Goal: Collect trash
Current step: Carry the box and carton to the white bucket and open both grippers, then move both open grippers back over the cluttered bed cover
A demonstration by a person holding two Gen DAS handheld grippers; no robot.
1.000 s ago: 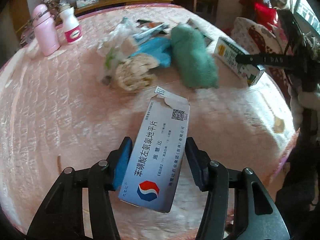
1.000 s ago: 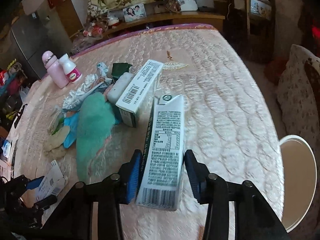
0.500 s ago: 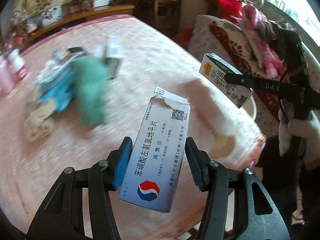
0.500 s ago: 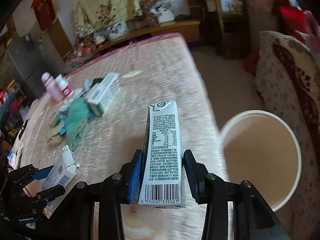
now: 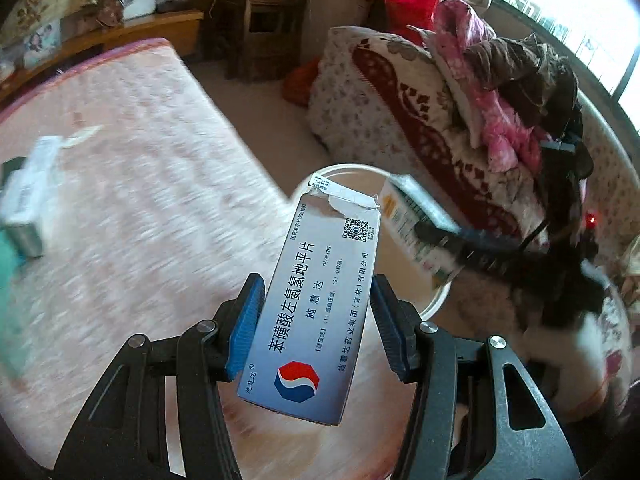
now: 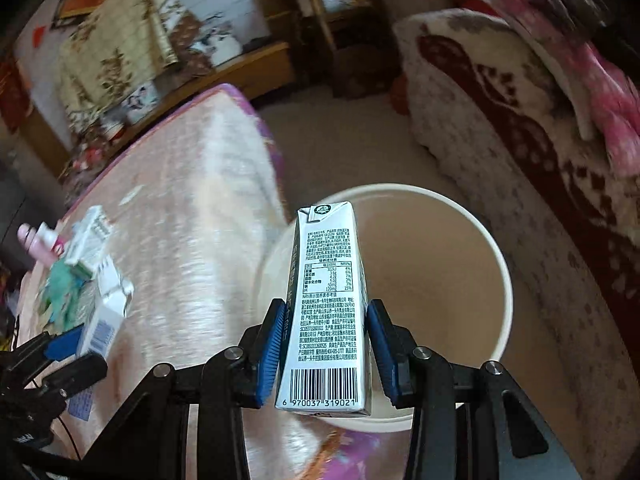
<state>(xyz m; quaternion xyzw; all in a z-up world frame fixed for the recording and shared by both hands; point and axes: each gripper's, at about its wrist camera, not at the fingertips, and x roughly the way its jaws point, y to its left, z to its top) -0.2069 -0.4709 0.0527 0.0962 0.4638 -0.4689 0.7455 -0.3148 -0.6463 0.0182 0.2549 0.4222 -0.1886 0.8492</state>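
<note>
My right gripper [image 6: 322, 354] has its blue pads clamped on the sides of a tall white milk carton [image 6: 326, 304], barcode end nearest me, its folded top reaching out over the round white bucket [image 6: 502, 280] that stands on the floor just off the corner of the pink quilted bed [image 6: 192, 248]. The bucket's mouth looks wide and bare inside, its rim close to the bed edge on one side and a flower-patterned blanket heap [image 6: 520, 128] on the other, with bare floor beyond. My left gripper [image 5: 318, 326] is closed on a flat grey-white medicine box [image 5: 316, 304] with a torn flap, held tilted above the bed's corner, the bucket rim [image 5: 436, 300] showing just behind it. The other rubbish, blurred, lies well back on the bed: a white box [image 5: 28, 204] and something green [image 6: 60, 292].
</note>
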